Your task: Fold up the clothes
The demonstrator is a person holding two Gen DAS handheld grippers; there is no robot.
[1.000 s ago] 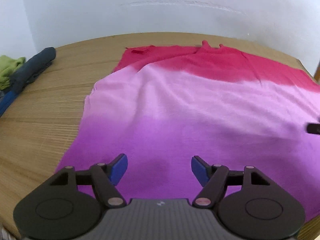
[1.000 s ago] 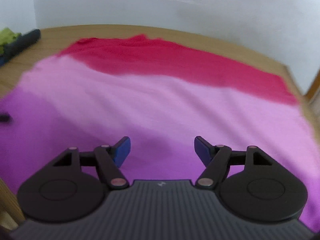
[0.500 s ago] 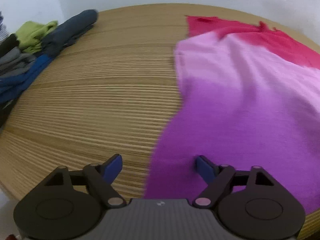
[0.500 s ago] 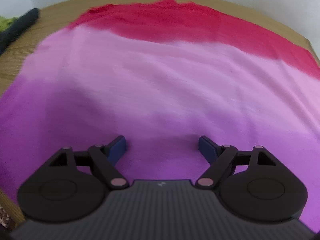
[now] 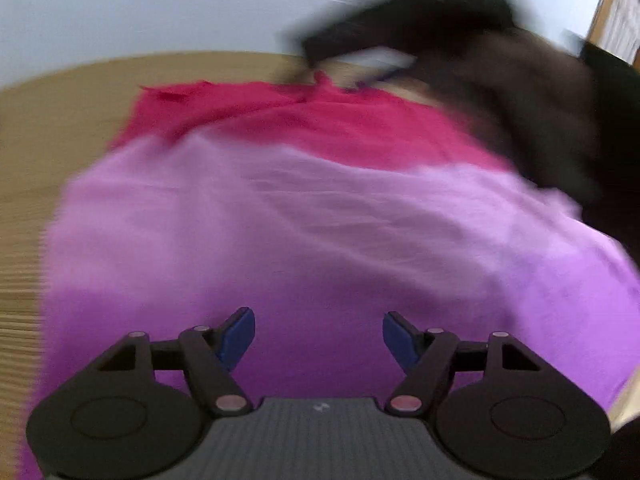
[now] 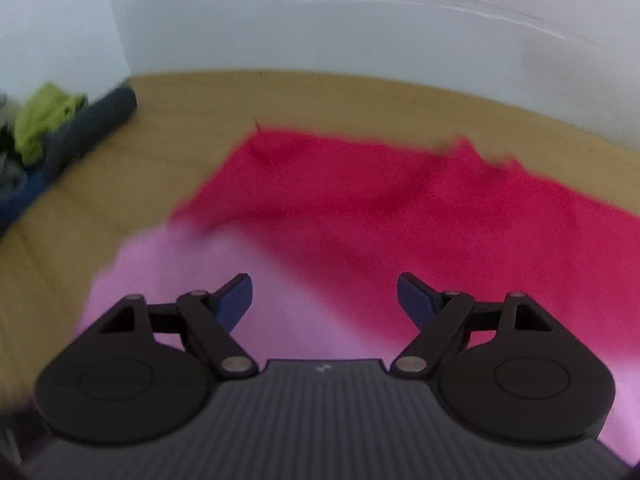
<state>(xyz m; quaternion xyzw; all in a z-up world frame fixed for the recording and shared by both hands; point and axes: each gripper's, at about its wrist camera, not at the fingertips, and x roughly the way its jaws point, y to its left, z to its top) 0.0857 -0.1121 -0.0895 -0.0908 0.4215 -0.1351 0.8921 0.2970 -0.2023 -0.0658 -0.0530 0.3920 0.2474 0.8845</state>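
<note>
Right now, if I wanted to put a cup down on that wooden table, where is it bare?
Bare wood shows between the red-to-purple gradient garment and the pile of dark blue and green clothes, and along the wooden table by the white wall. The garment covers the middle; the pile crowds the far left corner.

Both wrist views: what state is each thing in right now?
Red-to-pink-to-purple ombre garment: spread flat on the wooden table, unfolded.
Left gripper: jaws open, empty, above the purple end.
Right gripper: jaws open, empty, above the red-pink part.
Dark and green clothes pile: heaped at the table's far left.
</note>
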